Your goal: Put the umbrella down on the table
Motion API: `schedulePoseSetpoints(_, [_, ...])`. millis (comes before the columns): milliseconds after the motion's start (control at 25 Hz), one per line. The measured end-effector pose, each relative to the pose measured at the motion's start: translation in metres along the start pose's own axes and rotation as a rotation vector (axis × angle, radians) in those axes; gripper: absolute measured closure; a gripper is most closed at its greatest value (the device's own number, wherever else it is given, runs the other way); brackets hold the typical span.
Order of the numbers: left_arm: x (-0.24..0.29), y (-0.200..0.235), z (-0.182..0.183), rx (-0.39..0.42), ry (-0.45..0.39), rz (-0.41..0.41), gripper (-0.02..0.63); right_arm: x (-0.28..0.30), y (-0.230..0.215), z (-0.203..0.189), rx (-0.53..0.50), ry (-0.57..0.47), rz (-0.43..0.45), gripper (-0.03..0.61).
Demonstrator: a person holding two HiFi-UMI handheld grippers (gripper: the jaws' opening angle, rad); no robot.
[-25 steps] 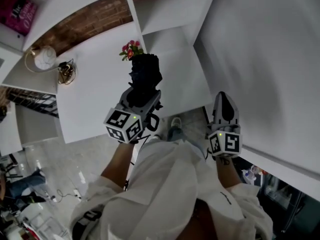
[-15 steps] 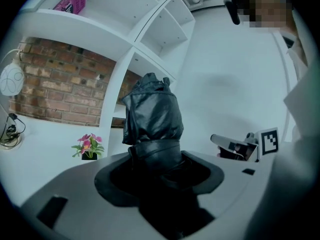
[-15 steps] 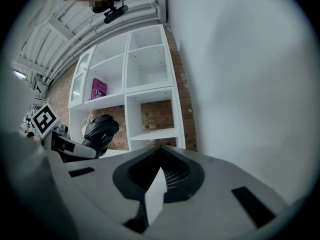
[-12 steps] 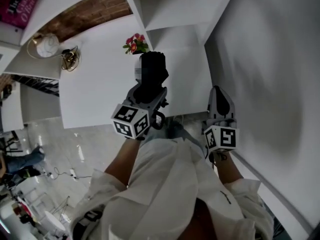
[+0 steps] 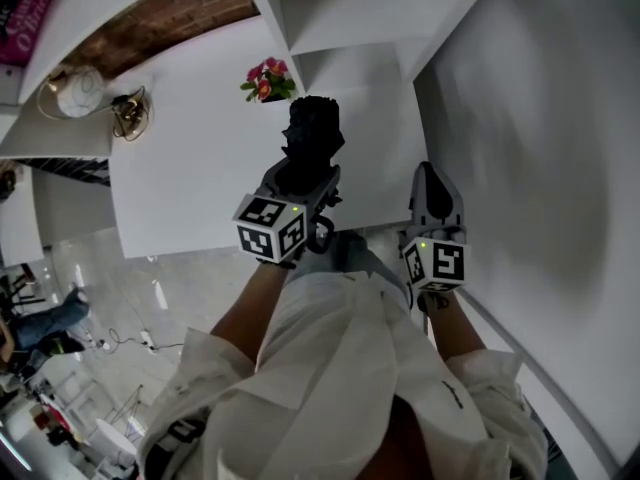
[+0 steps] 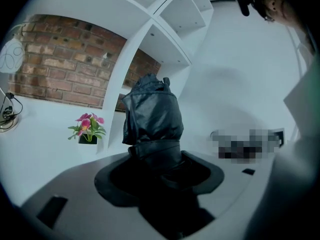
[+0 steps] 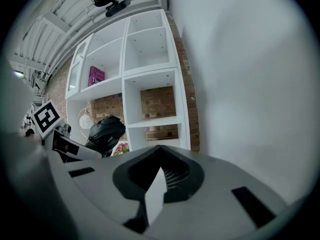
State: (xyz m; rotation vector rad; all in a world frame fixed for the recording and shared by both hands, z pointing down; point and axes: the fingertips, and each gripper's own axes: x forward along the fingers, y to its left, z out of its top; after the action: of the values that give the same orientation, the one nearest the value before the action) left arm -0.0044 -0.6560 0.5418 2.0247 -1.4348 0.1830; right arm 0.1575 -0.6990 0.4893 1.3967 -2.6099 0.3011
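Head view shows the left gripper [image 5: 303, 176] clamped on the folded black fabric umbrella [image 5: 313, 133]. The umbrella points toward 12 o'clock above the white table [image 5: 180, 168], just past its near edge, and seems not yet to rest on it. At 3 o'clock, the right gripper [image 5: 433, 175] has its jaws together on nothing. Let go this near the edge, the bundle could roll off toward 6 o'clock. Carried too far, it could knock the small pot of pink flowers [image 5: 265, 80] at 11 o'clock.
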Motion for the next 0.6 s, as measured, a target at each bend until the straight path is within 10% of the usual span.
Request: schedulePoseSetpoints(600, [0.045,0.047,-0.031,-0.053,0.093,0.035,0.341,0.052,0.012,-0.041,0.001,0.093,0.024,0.560])
